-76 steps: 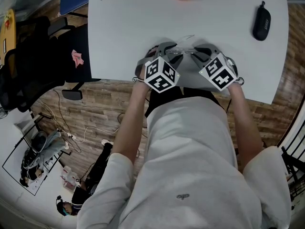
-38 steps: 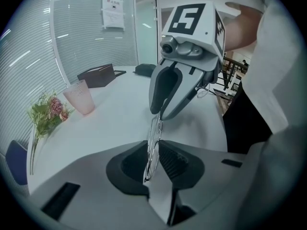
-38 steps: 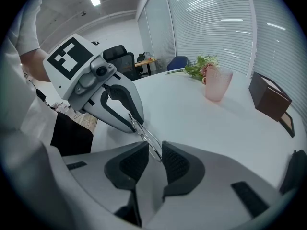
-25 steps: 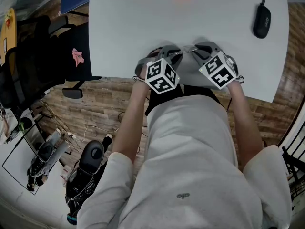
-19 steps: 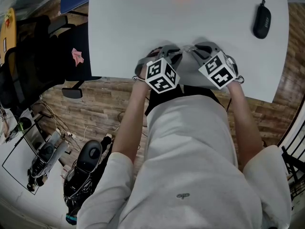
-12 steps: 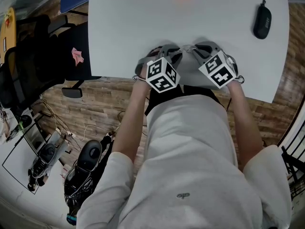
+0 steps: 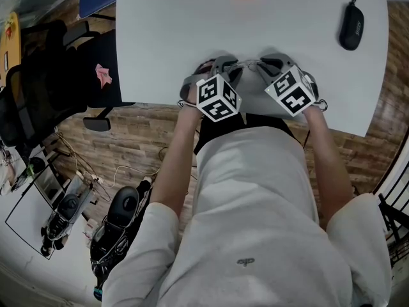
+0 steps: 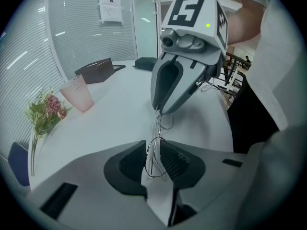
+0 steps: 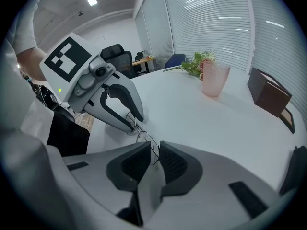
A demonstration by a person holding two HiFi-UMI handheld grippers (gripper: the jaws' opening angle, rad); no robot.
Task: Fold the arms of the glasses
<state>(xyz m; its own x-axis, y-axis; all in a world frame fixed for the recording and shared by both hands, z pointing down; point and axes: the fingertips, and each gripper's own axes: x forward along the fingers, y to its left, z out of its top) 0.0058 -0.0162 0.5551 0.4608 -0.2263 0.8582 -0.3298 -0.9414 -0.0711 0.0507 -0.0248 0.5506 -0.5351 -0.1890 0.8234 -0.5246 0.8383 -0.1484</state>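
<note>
1. The glasses (image 8: 155, 161), thin wire-rimmed, span the short gap between the two grippers. They are over the near edge of the white table (image 7: 192, 31), just in front of the person's body.
2. Left gripper (image 7: 230, 69): the jaws are opening. In the left gripper view, one lens rim stands upright in the slot between the dark ribbed pads (image 8: 129, 164). The view is edge-on and the wire is fine, so this is uncertain, but the pads appear to have come just clear of the rim rather than pressing on it.
3. Right gripper (image 7: 265, 67): the jaws are drawn close together and clamp the other end of the frame. In the right gripper view, the wire runs straight down into the narrow gap between the pads.
4. The two grippers face each other with their tips nearly meeting, and both are tilted steeply down toward the tabletop.
5. In the head view, the marker cubes sit side by side at the table's near edge.
6. Elsewhere on the table:
   - a black glasses case (image 7: 351, 27) lies far off to the right, well apart from the grippers;
   - a pink cup (image 8: 76, 93) stands at the far edge;
   - a small bunch of flowers (image 8: 45, 111) lies just beside the cup;
   - a dark box (image 8: 98, 71) stands beyond the cup.
</note>
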